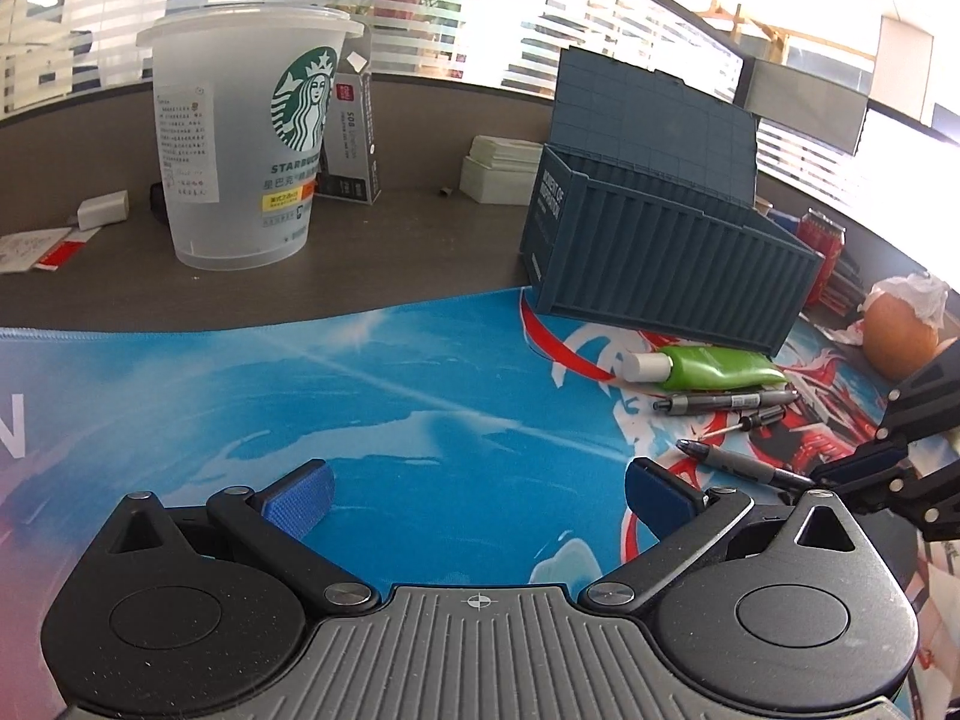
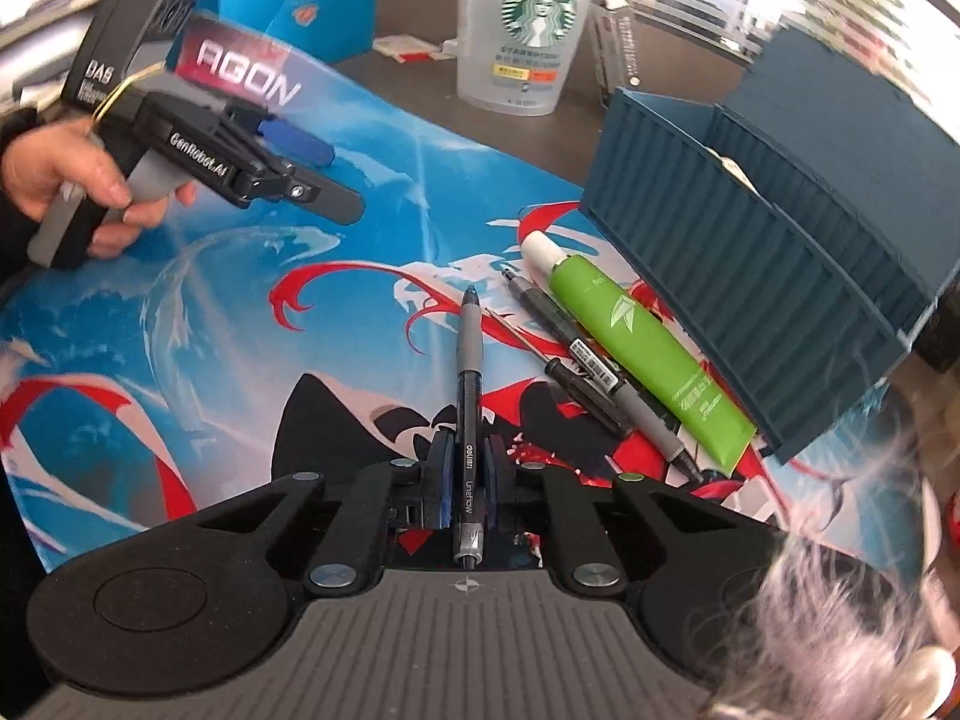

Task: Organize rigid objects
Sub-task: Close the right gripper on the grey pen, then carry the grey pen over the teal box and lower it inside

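Observation:
My right gripper (image 2: 467,468) is shut on a black and grey pen (image 2: 468,372) that points forward over the mat; the same pen shows in the left wrist view (image 1: 741,464). My left gripper (image 1: 477,495) is open and empty above the blue mat (image 1: 360,390); it also shows in the right wrist view (image 2: 300,162). A green tube (image 2: 642,354) with a white cap, a grey pen (image 2: 600,372) and a small screwdriver (image 2: 564,372) lie beside a blue container-shaped box (image 2: 756,276) with its lid open. The box (image 1: 660,246) and the tube (image 1: 714,367) lie right of my left gripper.
A clear Starbucks cup (image 1: 246,144) stands on the desk behind the mat, with a small carton (image 1: 354,138) next to it. A white box (image 1: 498,171) sits left of the container. An orange fruit (image 1: 900,333) and red cans (image 1: 825,240) lie at the right.

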### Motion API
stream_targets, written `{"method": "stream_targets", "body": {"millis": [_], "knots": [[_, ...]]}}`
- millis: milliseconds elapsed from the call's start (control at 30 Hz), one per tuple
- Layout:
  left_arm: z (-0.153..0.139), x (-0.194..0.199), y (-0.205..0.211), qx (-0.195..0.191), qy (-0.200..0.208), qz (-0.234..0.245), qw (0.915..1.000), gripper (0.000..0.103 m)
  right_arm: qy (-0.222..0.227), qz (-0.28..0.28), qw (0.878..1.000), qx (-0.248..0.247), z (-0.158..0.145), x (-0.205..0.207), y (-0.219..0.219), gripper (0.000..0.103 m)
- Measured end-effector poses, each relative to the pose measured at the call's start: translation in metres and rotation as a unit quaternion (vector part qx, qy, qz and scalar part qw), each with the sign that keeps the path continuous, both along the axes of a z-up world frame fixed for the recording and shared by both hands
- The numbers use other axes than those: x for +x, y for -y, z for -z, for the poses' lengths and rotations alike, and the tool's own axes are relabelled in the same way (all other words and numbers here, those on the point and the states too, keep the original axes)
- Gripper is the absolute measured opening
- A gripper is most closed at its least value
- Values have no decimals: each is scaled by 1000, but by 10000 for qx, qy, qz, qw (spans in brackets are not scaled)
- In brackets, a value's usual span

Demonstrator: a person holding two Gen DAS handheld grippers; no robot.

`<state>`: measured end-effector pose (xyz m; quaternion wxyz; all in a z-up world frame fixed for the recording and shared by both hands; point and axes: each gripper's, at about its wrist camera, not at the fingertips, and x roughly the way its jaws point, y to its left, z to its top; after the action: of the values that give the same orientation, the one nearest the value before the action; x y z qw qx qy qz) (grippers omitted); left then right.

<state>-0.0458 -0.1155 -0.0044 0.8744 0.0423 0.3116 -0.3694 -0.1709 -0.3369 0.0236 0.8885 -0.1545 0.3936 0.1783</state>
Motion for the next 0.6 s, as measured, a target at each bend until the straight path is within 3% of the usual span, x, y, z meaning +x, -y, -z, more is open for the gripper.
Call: {"method": "stream_targets", "body": {"millis": [233,600], "knots": [[1,-2,4,143,83,0,9999,103,-18,-129,9995,-291,-15,1,0,10],[2,-6,12,438,224,-3,9988,103,367,-178,9969,-667,-44,5,5,10]]}}
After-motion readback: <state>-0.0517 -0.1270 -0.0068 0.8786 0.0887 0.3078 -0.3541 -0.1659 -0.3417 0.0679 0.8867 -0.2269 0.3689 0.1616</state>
